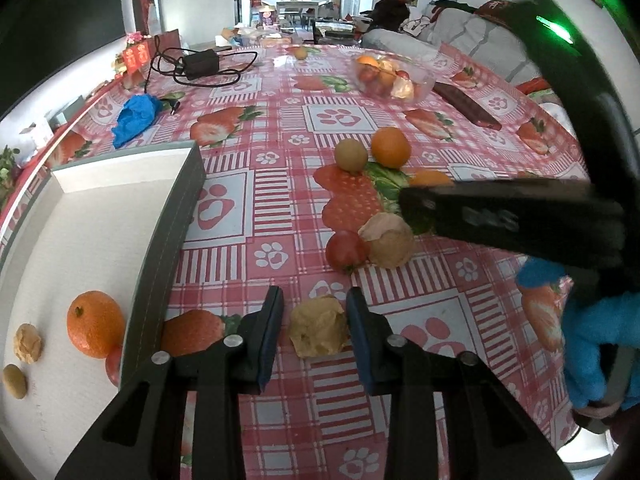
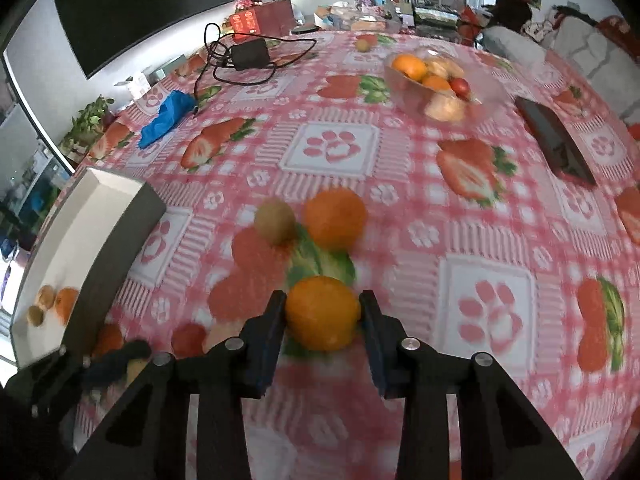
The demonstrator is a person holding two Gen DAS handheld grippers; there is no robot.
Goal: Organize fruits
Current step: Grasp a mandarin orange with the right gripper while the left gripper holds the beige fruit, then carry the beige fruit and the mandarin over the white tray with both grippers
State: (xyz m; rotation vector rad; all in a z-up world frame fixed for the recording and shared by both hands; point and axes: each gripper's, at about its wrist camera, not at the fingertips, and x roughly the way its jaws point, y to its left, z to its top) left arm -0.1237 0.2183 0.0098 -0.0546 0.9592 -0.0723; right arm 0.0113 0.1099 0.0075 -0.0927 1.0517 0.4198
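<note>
My left gripper point(image 1: 316, 320) is shut on a pale yellow lumpy fruit point(image 1: 318, 332), just above the tablecloth beside a grey-walled white tray point(image 1: 176, 216). The tray holds an orange point(image 1: 95, 323), a small tan fruit point(image 1: 27, 343) and a green-brown one point(image 1: 14, 381). My right gripper point(image 2: 323, 312) is shut on an orange point(image 2: 322, 312); it also shows in the left wrist view point(image 1: 500, 212). Loose on the cloth lie a kiwi point(image 2: 275, 222), another orange point(image 2: 335, 218), a red fruit point(image 1: 346, 250) and a tan fruit point(image 1: 390, 242).
A clear bowl point(image 2: 488, 92) of mixed fruit stands at the far side. A dark flat case point(image 2: 556, 140) lies to its right. A black power adapter with cable point(image 2: 250, 54) and a crumpled blue glove point(image 2: 166, 118) lie far left.
</note>
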